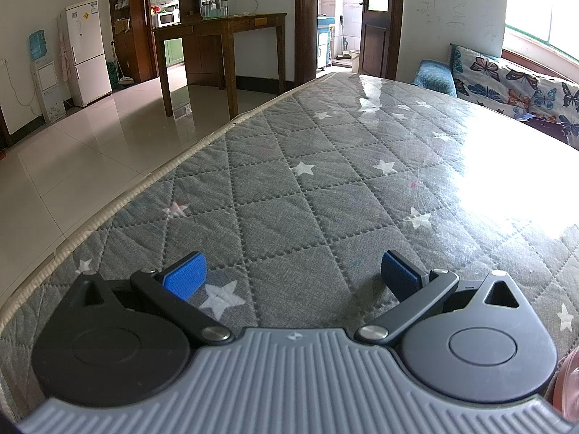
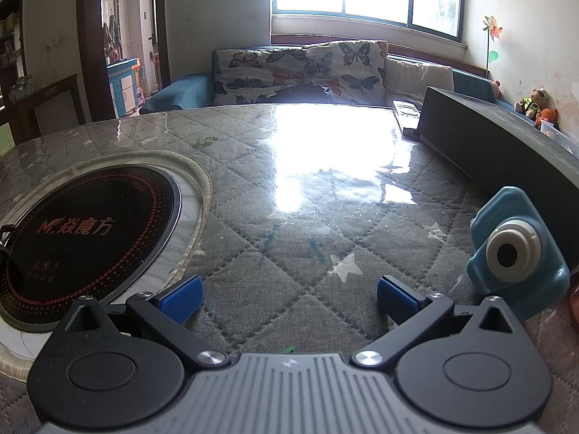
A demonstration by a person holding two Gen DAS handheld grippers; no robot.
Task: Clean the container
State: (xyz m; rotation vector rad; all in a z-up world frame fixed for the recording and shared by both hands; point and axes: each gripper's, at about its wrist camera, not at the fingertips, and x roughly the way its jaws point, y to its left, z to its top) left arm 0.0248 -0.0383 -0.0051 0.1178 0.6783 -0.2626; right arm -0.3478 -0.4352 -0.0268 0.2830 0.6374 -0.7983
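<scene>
Container [image 1: 568, 387]: only a pinkish translucent edge shows, lower right of my left view. Left tongs [image 1: 293, 276] and right tongs [image 2: 289, 298] both gape apart, empty, over the quilted surface [image 1: 325, 188]. I should turn toward it first.

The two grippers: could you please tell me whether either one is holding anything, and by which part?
Nothing is held. The left gripper and the right gripper both stand open, with only the quilted table cover between their blue pads.

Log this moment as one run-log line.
left gripper: open, empty | right gripper: open, empty | toy camera: right of it | container: unidentified
</scene>
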